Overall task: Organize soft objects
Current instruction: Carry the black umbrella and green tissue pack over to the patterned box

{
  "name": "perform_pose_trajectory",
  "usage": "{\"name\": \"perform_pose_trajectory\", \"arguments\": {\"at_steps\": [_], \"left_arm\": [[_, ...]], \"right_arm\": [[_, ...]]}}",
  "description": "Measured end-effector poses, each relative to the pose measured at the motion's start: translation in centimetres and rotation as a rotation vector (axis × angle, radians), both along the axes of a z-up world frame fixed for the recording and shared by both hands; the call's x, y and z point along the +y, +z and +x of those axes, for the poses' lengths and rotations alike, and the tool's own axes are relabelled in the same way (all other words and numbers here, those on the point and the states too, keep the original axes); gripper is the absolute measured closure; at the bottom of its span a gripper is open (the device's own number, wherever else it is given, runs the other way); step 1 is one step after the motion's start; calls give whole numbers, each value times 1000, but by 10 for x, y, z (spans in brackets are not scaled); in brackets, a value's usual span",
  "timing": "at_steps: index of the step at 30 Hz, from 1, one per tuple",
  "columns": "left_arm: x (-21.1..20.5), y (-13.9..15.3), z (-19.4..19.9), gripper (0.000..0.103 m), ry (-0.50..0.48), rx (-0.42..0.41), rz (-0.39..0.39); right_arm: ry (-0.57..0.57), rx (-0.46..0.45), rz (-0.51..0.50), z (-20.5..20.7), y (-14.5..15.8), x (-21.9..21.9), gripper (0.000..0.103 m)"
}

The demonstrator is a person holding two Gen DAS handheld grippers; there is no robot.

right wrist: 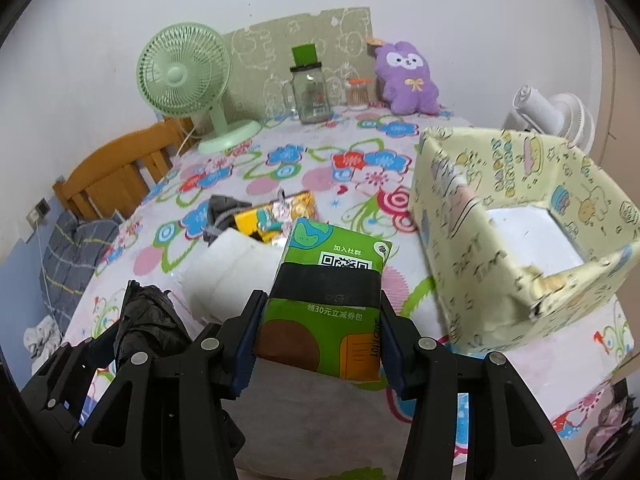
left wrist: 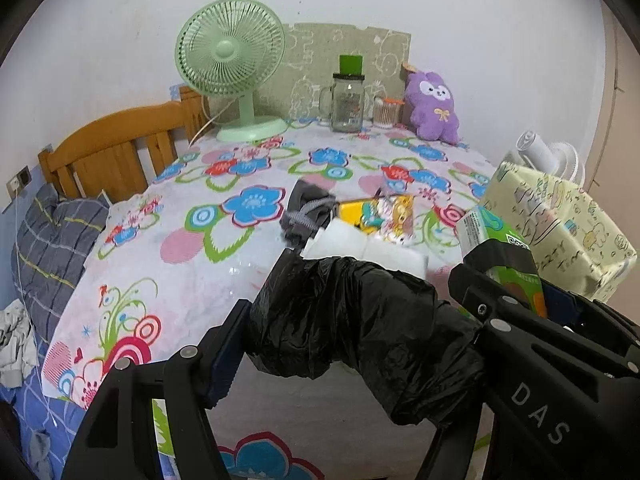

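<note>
Sitting clamped in the right tool [right wrist: 320,320]: a green tissue pack [right wrist: 332,280].

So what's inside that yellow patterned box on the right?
The yellow box shows only a bare white bottom; nothing visible in it. Its near wall hides the front corner of the floor.

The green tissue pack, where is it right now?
The green tissue pack is clamped in the right gripper, above the table's near edge, with the yellow patterned box on its right and the white folded cloth on its left.
</note>
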State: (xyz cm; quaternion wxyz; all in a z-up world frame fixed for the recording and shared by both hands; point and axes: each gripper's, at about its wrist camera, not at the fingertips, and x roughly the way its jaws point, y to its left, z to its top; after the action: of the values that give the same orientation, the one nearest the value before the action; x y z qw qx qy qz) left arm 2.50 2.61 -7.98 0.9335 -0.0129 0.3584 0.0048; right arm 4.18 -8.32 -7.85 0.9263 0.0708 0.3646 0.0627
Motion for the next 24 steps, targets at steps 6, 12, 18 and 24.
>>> {"name": "perform_pose_trajectory", "arguments": {"at_steps": [6,12,18,24], "left_arm": [[-5,18,0,29,-5,-32,5],[-9,34,0,29,-9,-61,7],[-14,49,1,29,-13,-92,7],[-21,63,1,29,-20,-118,11]], "right_arm": [[-7,-38,0,-4,17,-4,48],[-12,-76,-9,-6,36,-9,48],[-15,-111,-15,-8,55,-14,48],[-22,-141,-14,-9,69,-21,48]]}}
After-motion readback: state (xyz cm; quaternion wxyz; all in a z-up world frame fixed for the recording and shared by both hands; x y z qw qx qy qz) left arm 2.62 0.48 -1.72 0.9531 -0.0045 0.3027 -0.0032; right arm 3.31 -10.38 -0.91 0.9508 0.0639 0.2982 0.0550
